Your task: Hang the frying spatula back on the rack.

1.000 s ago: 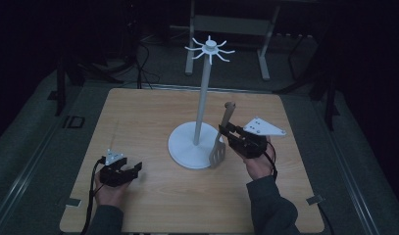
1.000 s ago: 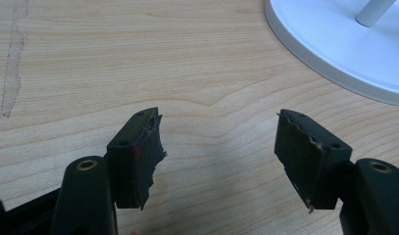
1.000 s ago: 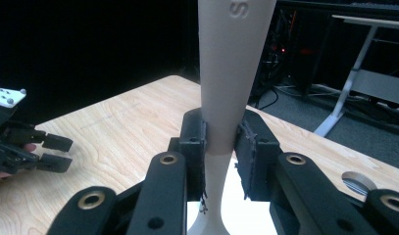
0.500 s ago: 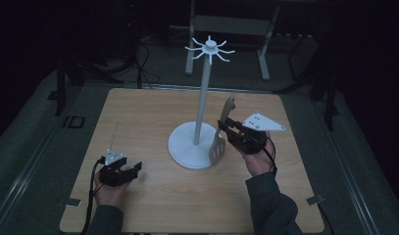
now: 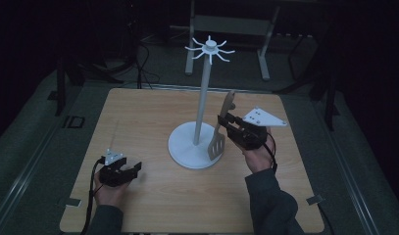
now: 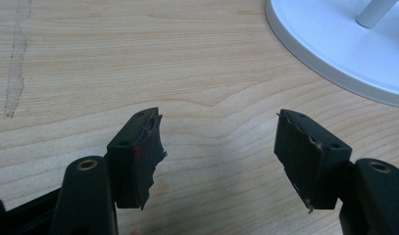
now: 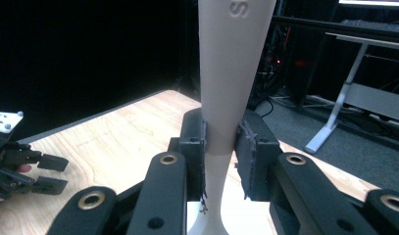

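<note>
High view. Wooden tabletop (image 5: 153, 112), pale, in a dark room. White stand (image 5: 202, 112) near centre: round base flat on the wood, thin upright pole, ring of curved hooks at the top. Right hand-held gripper (image 5: 225, 121) just right of the pole, raised off the wood, grey three-cornered plate on top, held by the right hand (image 5: 258, 155). Clamped on a beige slotted spatula (image 5: 221, 131): handle up and slightly tilted, slotted blade down, over the right edge of the base; touching the base or not, cannot tell. Left hand-held gripper (image 5: 131, 169) low at the near left of the tabletop, well apart from the stand, jaws apart, nothing between them, held by the left hand (image 5: 109, 192). Cable trailing from it toward the near edge. Metal frame (image 5: 226, 29) on the floor beyond the tabletop.

Left gripper view. Two black jaws set wide apart over bare wood grain, worn pads (image 6: 148, 147) facing inward, nothing held. Edge of the stand's white base at upper right, foot of the pole just visible. Pale streak on the wood at upper left.

Right gripper view. Black jaws closed on the spatula handle, pads pressed to either side at its narrowing. Handle rising out of the top, an embossed letter near the upper end. Left hand-held gripper at far left, low on the tabletop, jaws apart.
</note>
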A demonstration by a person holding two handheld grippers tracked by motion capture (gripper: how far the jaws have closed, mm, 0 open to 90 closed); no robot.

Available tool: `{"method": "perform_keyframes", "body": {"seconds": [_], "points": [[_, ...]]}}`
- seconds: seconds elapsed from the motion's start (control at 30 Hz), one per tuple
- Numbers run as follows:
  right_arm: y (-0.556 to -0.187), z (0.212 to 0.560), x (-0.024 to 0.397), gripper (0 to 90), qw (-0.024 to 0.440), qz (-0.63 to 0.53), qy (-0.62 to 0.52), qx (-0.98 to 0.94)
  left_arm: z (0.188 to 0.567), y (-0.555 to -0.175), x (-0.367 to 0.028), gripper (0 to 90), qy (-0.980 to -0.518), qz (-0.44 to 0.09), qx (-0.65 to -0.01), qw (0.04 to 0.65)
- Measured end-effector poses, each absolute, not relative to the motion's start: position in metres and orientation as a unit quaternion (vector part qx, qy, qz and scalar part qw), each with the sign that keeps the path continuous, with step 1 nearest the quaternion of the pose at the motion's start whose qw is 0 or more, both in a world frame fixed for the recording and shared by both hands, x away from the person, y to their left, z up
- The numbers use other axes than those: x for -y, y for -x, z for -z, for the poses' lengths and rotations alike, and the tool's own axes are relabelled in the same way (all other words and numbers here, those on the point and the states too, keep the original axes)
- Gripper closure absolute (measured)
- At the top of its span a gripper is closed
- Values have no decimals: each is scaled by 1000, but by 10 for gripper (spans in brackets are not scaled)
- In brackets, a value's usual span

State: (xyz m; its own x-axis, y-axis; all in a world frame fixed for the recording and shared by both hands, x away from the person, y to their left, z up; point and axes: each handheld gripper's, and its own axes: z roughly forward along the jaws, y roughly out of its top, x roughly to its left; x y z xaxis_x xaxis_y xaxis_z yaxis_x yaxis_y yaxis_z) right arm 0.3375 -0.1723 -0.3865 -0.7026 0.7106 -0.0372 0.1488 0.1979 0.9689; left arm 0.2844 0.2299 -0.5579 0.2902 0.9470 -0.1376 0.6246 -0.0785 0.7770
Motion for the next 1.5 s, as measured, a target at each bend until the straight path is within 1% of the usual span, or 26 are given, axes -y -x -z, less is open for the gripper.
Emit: {"method": "perform_keyframes", "body": {"seconds": [0.5,1.5], "points": [[-344,370,171,746,259,-563,-294,-728,558,-284,-230,346,-703,-210,-559,386],[-349,348,164,746,270,-561,-289,-727,559,-284,-231,345,-703,-208,-560,386]]}}
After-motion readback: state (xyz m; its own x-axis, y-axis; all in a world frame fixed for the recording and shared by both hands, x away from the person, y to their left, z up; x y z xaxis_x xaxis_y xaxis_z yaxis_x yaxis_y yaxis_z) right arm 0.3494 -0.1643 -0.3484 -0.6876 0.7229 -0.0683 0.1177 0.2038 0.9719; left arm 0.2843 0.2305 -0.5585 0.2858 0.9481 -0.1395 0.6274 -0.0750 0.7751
